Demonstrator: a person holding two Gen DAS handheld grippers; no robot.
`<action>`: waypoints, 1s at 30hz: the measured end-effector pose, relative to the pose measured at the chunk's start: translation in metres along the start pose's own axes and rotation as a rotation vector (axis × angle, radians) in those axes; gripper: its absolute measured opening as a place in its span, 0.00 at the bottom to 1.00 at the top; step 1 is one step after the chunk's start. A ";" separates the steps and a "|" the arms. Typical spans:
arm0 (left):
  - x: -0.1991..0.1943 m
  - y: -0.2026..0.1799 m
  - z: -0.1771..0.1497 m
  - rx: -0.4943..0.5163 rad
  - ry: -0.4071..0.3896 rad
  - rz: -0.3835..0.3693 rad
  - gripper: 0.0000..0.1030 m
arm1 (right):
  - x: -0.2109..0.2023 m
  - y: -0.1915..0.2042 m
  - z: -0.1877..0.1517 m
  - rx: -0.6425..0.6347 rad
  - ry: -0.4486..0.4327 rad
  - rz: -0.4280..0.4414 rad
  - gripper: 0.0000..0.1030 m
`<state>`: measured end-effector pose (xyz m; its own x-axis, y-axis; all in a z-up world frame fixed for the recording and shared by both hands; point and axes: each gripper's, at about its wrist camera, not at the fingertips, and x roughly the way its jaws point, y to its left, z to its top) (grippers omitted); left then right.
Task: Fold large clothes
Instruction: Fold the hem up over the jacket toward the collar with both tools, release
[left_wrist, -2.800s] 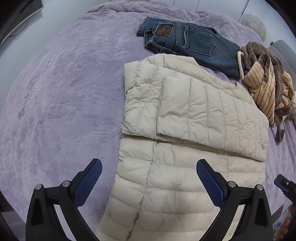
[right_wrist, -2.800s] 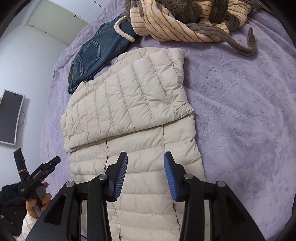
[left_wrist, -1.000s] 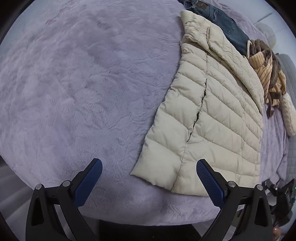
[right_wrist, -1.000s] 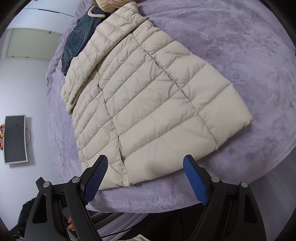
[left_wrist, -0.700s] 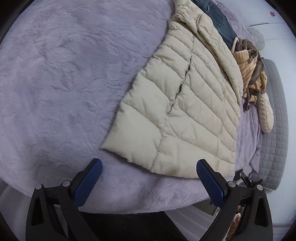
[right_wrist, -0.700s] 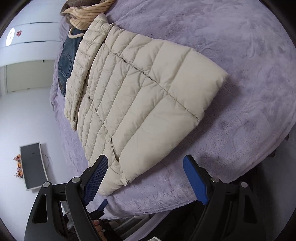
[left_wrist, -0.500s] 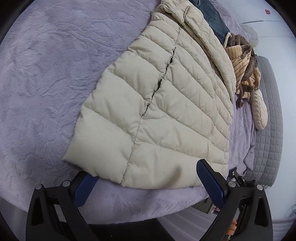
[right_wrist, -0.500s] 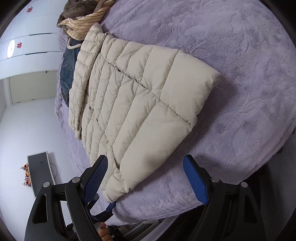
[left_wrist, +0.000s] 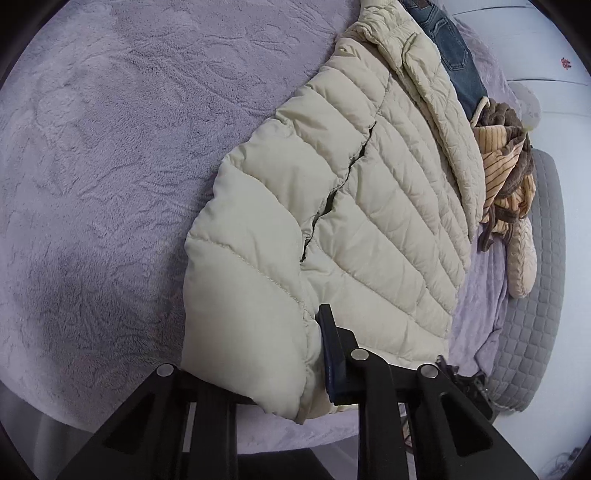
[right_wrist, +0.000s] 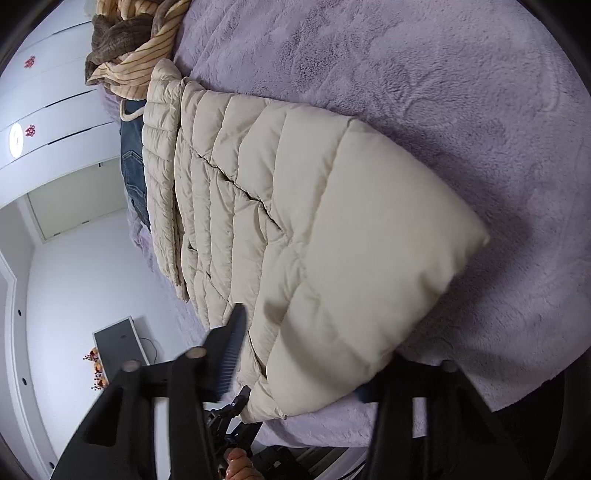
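Observation:
A cream quilted puffer jacket (left_wrist: 369, 192) lies on a purple bed cover (left_wrist: 110, 147), sleeves folded in, hem toward me. My left gripper (left_wrist: 255, 354) is shut on the jacket's hem corner; one blue-padded finger (left_wrist: 332, 354) shows, the other is hidden under the fabric. In the right wrist view the jacket (right_wrist: 332, 229) fills the middle. My right gripper (right_wrist: 306, 362) straddles the other hem corner, jaws still apart; its left finger (right_wrist: 231, 354) shows, the right one is under the fabric.
Blue jeans (left_wrist: 454, 48) and a brown-and-tan striped garment (left_wrist: 506, 158) lie beyond the jacket's collar. A grey quilted headboard or cushion (left_wrist: 535, 314) is at the right. The bed edge runs just below both grippers. A dark screen (right_wrist: 118, 343) stands on the far wall.
Both grippers dropped to the bed edge and moved onto the hem corners. The left gripper closed on its corner; the right gripper's jaws narrowed around the other corner.

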<state>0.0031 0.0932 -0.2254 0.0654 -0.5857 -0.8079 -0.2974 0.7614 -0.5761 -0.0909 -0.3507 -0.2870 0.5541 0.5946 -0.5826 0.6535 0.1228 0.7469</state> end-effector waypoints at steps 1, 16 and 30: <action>-0.003 -0.003 0.001 0.003 0.002 -0.013 0.15 | 0.000 0.001 0.002 -0.003 0.017 0.012 0.15; -0.083 -0.145 0.083 0.182 -0.264 -0.118 0.15 | -0.006 0.168 0.073 -0.376 0.135 0.117 0.11; -0.043 -0.219 0.245 0.315 -0.308 -0.034 0.15 | 0.059 0.318 0.166 -0.626 0.049 0.069 0.11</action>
<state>0.2989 0.0195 -0.0951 0.3656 -0.5382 -0.7594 0.0120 0.8185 -0.5743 0.2351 -0.4089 -0.1371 0.5505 0.6515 -0.5221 0.1836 0.5155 0.8370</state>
